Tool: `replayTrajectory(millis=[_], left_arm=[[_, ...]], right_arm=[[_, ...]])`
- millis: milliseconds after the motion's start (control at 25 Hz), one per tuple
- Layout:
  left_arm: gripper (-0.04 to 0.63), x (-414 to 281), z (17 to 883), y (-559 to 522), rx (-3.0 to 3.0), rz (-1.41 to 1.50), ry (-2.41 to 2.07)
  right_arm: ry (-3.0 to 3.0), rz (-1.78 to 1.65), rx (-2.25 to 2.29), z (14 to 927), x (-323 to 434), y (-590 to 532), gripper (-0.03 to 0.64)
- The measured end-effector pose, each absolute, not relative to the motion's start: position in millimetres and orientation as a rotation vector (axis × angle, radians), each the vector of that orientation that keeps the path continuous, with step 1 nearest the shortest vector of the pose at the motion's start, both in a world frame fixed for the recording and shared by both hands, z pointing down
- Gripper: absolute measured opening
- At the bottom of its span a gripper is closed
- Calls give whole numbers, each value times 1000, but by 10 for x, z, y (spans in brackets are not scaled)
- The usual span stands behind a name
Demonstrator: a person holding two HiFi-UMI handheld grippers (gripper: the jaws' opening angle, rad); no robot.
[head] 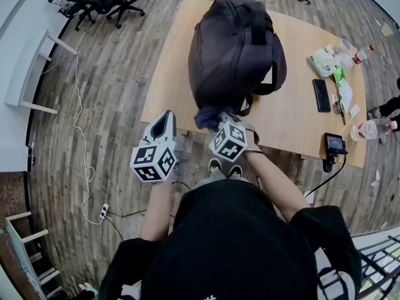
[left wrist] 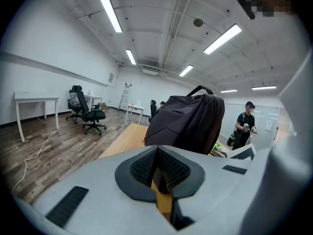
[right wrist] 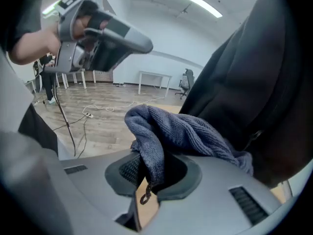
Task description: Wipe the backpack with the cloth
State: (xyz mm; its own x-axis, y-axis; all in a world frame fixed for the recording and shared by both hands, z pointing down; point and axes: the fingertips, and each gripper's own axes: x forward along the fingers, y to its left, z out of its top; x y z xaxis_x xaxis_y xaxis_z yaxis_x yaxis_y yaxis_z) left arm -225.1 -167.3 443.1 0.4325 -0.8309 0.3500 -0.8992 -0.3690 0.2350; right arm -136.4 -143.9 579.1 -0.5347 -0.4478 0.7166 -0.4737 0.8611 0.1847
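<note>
A big room has a wood floor (head: 112, 92) and a light wooden table (head: 294, 124). The dark backpack (head: 234, 49) sits on the table, near its front edge. The right gripper (right wrist: 152, 173) pinches a blue cloth (right wrist: 186, 131), pressed against the backpack's near end. The left gripper (left wrist: 157, 168) is squeezed closed with nothing in it, just beside the table's corner.

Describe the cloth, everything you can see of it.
The cloth is blue-grey, with a ribbed, towel-like weave, soft and crumpled. One bunched fold is pinched between the jaws of the right hand-held gripper, and a small dark loop dangles below. The rest humps up and trails toward the backpack, its far end lying against the bag's dark side, near the front edge of the table.
</note>
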Motion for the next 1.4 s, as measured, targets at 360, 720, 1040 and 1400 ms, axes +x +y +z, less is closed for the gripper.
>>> replayTrajectory(millis=[360,720,1040,1400], left_arm=[[17,-2250,4467,-1670,2299,246,-1463],[17,-2136,4472,-1703,2332,250,-1418],[17,-1945,4464,-1720,2369,250,-1358],[17,-1869,4363,-1747,2402,228,-1336]], right_arm=[[-2126,168,542,6339,-1138,-1195,57],[-2089,4,669,6051,-577,-1306,57],[-2134,-398,899,4893,-464,-1471,55],[-2082,-881,1139,3021,-291,-1758,54]])
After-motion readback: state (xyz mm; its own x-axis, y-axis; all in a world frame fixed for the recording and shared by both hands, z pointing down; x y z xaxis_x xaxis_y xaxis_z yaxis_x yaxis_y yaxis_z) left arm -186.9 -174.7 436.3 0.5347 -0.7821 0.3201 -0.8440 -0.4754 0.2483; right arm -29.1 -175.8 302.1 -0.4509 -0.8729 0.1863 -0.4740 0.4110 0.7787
